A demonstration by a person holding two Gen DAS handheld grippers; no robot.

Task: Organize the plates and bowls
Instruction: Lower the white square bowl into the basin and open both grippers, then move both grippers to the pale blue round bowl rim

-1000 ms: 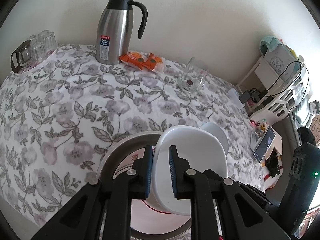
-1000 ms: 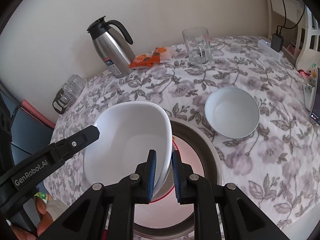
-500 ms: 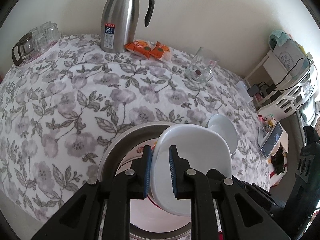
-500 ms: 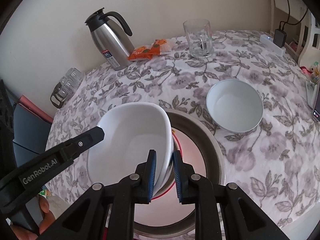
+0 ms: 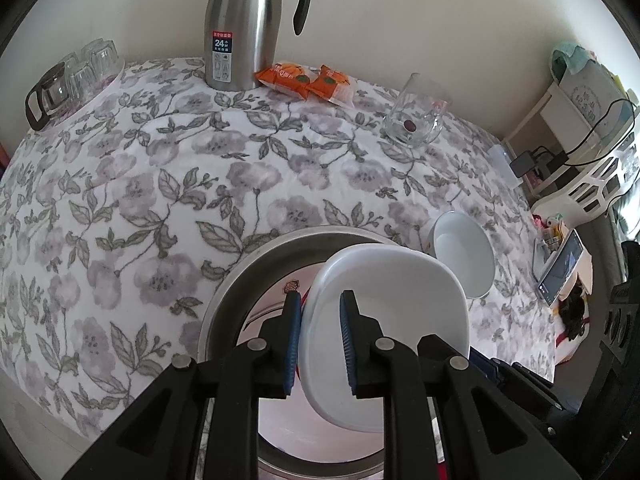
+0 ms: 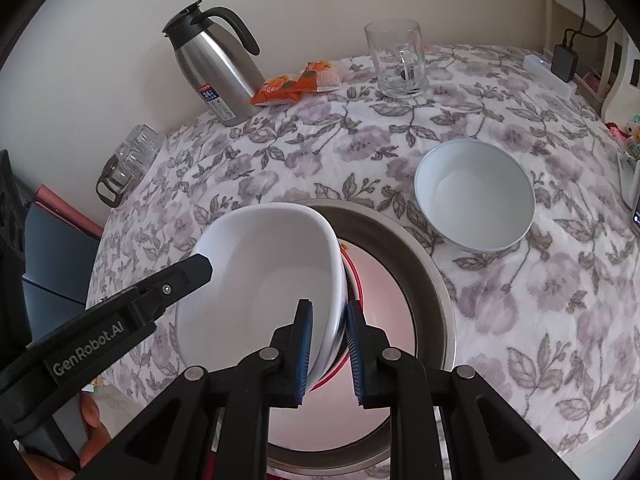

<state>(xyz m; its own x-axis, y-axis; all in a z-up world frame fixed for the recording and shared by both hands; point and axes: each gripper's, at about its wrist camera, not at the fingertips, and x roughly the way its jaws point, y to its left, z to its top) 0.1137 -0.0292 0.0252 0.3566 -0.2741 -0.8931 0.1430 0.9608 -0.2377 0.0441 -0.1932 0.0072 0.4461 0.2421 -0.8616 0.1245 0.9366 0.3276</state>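
the left tool and the right tool each pinch opposite rims of one white bowl, jaws narrow on its wall. the bowl hangs tilted over a metal basin with a red-trimmed plate inside. a second white bowl sits just beside the basin on the flowered surface. a steel jug and a glass mug stand well apart at the back.

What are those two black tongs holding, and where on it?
One white squarish bowl. The left tongs and the right tongs each pinch its rim, on opposite sides, over the metal basin.
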